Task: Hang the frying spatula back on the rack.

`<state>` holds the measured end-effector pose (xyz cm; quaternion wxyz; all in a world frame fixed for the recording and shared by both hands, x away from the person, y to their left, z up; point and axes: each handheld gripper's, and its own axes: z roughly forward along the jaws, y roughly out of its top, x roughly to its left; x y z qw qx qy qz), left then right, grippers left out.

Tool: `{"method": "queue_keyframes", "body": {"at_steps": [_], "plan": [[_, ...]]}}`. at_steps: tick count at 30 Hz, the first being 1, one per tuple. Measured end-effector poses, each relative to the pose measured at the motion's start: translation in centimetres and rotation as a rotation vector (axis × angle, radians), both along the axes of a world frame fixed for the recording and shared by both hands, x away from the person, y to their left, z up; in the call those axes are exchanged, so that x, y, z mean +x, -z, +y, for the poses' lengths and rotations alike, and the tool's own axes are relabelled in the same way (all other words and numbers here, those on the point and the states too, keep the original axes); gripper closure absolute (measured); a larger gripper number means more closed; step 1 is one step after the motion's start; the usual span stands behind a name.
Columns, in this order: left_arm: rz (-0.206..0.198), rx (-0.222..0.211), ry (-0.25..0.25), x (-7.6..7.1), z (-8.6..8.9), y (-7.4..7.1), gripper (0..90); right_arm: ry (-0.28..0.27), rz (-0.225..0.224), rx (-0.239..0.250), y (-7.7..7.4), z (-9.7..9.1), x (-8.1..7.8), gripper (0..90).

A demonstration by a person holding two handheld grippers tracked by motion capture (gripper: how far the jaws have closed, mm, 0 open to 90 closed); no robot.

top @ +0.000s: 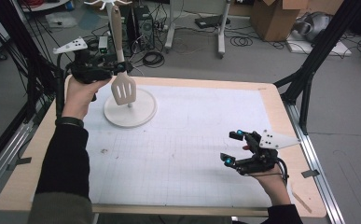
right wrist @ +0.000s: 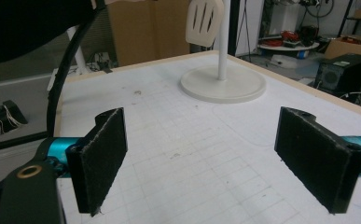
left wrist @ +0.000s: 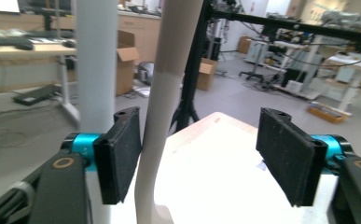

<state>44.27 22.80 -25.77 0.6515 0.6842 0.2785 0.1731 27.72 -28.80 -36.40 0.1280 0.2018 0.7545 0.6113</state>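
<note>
Spatula point(top: 121, 70) is hanging from the top of the white stand point(top: 130, 109) at the table's far left corner, blade down just above the round base, handle rising beside the pole. I am bringing my left gripper point(top: 122, 68) in at the neck of that spatula; in the left gripper view the jaws are standing wide apart, with the handle point(left wrist: 162, 116) lying against the left pad point(left wrist: 122, 156) and the other pad well clear, so nothing is gripped yet. My right gripper point(top: 232, 147) is resting low at the near right of the table point(top: 271, 100), jaws spread, holding nothing. Step in hand, as I judge it: grasping the spatula. Next move calls for closing squarely on the handle, then lifting it off its hook without tipping the stand.
</note>
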Motion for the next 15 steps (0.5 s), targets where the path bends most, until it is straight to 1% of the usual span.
{"method": "queue_keyframes", "body": {"at_steps": [2, 4, 5, 8, 10, 12, 14, 15], "plan": [[-0.010, 0.018, -0.009, -0.7, 0.6, 0.1, 29.5, 0.001, -0.008, -0.003, 0.0, 0.0, 0.1, 16.1], [-0.010, 0.014, -0.013, -1.4, 1.2, 0.2, 27.4, 0.003, -0.004, -0.004, 0.0, 0.1, 0.0, 16.1], [-0.017, 0.017, -0.008, -1.8, 1.5, 0.2, 26.8, 0.003, 0.002, -0.004, 0.0, 0.1, -0.1, 16.1], [-0.041, 0.037, 0.022, -3.2, 2.1, 0.5, 25.6, -0.001, -0.001, -0.002, 0.1, 0.2, 0.1, 16.1], [-0.053, 0.054, 0.043, -4.1, 2.2, 0.9, 24.9, -0.008, 0.013, 0.000, 0.1, 0.2, 0.1, 16.1], [-0.056, 0.064, 0.057, -4.9, 2.5, 1.5, 24.8, -0.008, 0.019, 0.003, 0.1, 0.2, 0.2, 16.1], [-0.058, 0.065, 0.068, -5.7, 2.6, 2.0, 24.6, -0.010, 0.023, 0.007, 0.1, 0.2, 0.2, 16.0], [-0.065, 0.069, 0.076, -6.2, 2.6, 2.3, 24.5, -0.008, 0.017, 0.008, 0.2, 0.3, 0.3, 16.0]]}}
